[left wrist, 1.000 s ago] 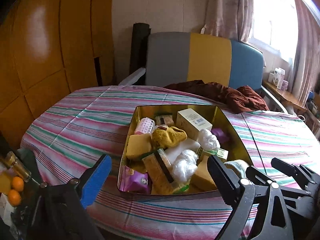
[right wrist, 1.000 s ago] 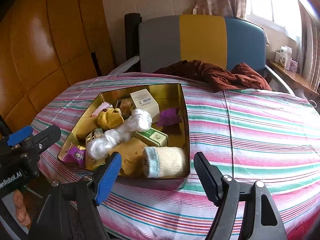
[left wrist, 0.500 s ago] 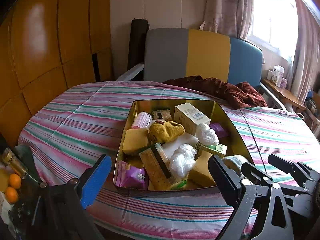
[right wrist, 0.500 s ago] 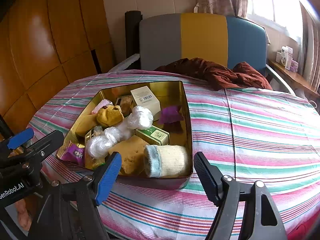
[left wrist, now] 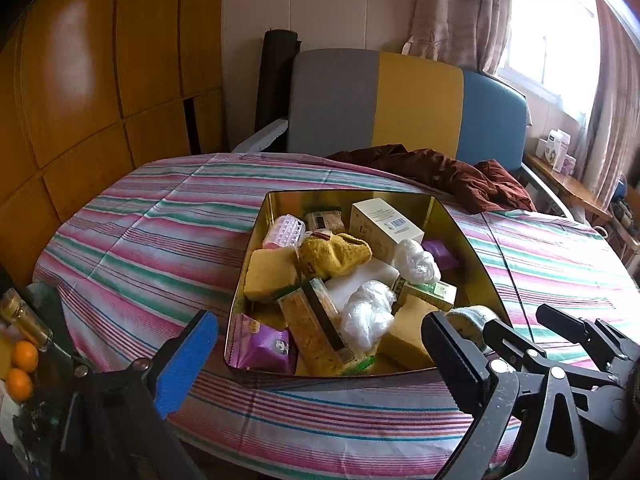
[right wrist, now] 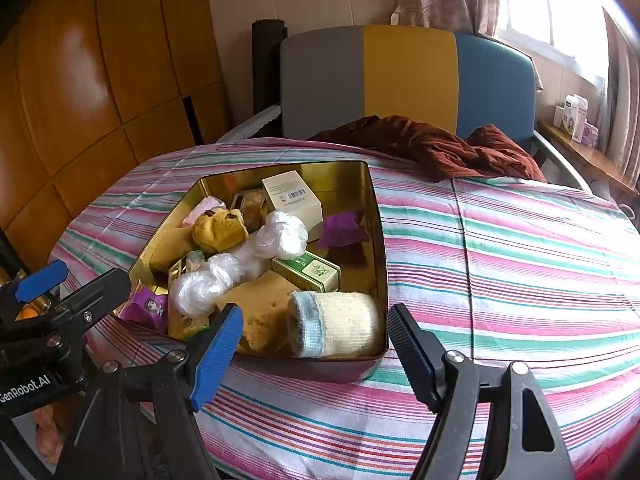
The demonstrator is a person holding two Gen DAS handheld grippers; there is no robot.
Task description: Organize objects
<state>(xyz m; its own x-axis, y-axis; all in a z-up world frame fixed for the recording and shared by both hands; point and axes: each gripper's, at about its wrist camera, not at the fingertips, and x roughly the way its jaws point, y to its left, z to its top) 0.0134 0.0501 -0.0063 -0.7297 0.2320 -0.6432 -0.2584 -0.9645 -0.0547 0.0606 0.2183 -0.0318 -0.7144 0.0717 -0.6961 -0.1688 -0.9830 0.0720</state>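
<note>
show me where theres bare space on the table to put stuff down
Bare striped tablecloth runs right of the gold tin, up to the brown cloth; another patch lies left of the tin. The tin itself is packed full.

gold tin, pink-green striped tablecloth, yellow sock

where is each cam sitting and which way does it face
Left wrist: on the left gripper, at the table's near edge, facing the gold tin; the right gripper shows at right.
Right wrist: on the right gripper, facing the rolled sock; the left gripper shows at left.
Shared: tin, striped cloth.
</note>
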